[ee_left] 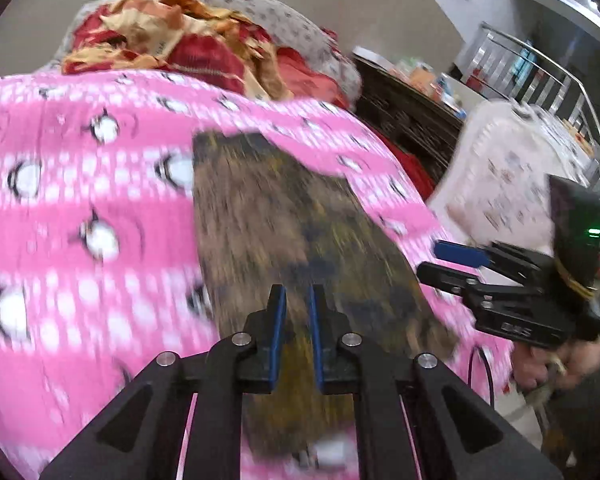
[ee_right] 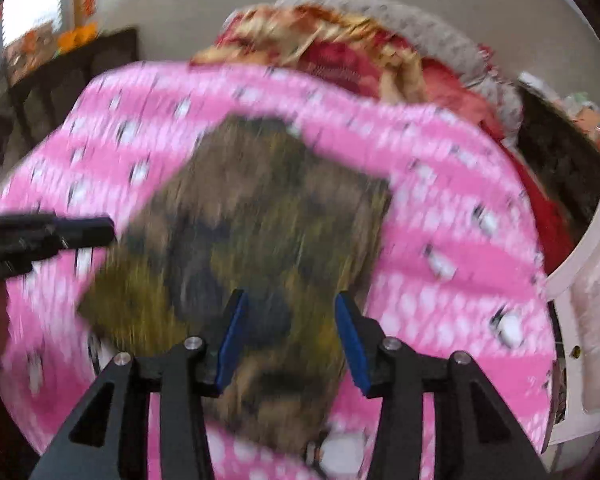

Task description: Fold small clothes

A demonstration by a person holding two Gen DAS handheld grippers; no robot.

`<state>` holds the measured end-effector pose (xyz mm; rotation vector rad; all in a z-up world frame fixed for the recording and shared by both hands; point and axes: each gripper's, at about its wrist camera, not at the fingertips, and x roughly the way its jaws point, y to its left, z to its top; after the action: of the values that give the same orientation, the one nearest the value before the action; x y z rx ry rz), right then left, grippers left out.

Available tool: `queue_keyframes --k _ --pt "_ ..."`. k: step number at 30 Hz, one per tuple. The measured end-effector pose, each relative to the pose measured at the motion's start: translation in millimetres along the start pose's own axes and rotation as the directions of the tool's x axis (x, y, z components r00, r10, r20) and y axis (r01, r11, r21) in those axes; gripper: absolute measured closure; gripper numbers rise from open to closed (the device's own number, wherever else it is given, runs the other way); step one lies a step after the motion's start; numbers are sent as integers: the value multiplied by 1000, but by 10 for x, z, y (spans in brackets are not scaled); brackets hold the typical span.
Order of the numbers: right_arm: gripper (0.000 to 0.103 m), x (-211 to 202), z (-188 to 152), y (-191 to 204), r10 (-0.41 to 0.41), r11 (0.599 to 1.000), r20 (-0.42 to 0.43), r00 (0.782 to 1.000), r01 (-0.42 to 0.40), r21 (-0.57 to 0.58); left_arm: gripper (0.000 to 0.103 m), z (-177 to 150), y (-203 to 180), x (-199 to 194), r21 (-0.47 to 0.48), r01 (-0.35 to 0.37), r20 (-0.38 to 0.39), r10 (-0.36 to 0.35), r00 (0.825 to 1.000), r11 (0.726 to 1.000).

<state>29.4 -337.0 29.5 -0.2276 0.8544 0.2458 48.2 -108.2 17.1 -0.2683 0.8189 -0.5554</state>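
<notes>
Left hand-held gripper point(ee_left: 296, 320), jaws narrow and empty, hovers over the cloth point(ee_left: 284, 232); right hand-held gripper point(ee_right: 290, 336) stands half-open, holding nothing. Risk: a pinch may also catch the pink sheet point(ee_left: 80, 240) beneath.

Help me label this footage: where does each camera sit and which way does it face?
Left wrist: on the left claw, angled down at a brown-and-olive patterned garment on a pink penguin-print blanket; the right claw and a hand show.
Right wrist: on the right claw, angled down at the same garment; the left claw's tip enters left.
Shared: garment, blanket, red-and-gold cloth heap.
</notes>
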Motion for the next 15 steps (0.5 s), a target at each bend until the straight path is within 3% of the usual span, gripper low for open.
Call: queue_keyframes --k 2,4,5,6,7,8,9,11,15 --pt "56 128 257 -65 -25 998 25 999 23 64 103 93 56 232 -24 -19 -23 19 1000 1000" --pt "56 375 394 -127 -3 994 9 1000 2 111 103 79 149 578 -62 -53 -102 46 994 997" --pt "56 589 413 -173 22 991 -29 999 -18 130 103 34 199 723 -74 -72 -150 61 987 995" --pt "55 770 381 -218 36 990 -78 996 -25 140 103 -9 239 746 -79 -68 -141 56 988 995" --pt "54 1066 274 -283 42 988 -182 982 -14 154 103 -17 233 706 -72 -52 -126 43 991 996" --pt "51 1139 211 -326 63 984 -196 979 -28 176 103 -6 213 686 -66 -48 -138 39 990 997" --pt "51 1089 189 -374 87 976 -152 985 -54 210 103 36 197 646 -63 -42 -144 32 989 997" --pt "51 1015 248 -389 86 976 -162 983 -51 210 103 203 185 574 -49 -38 -114 32 993 998" --pt "48 813 545 -434 12 974 -73 997 5 228 96 786 137 790 -15 -65 -39 65 997 998"
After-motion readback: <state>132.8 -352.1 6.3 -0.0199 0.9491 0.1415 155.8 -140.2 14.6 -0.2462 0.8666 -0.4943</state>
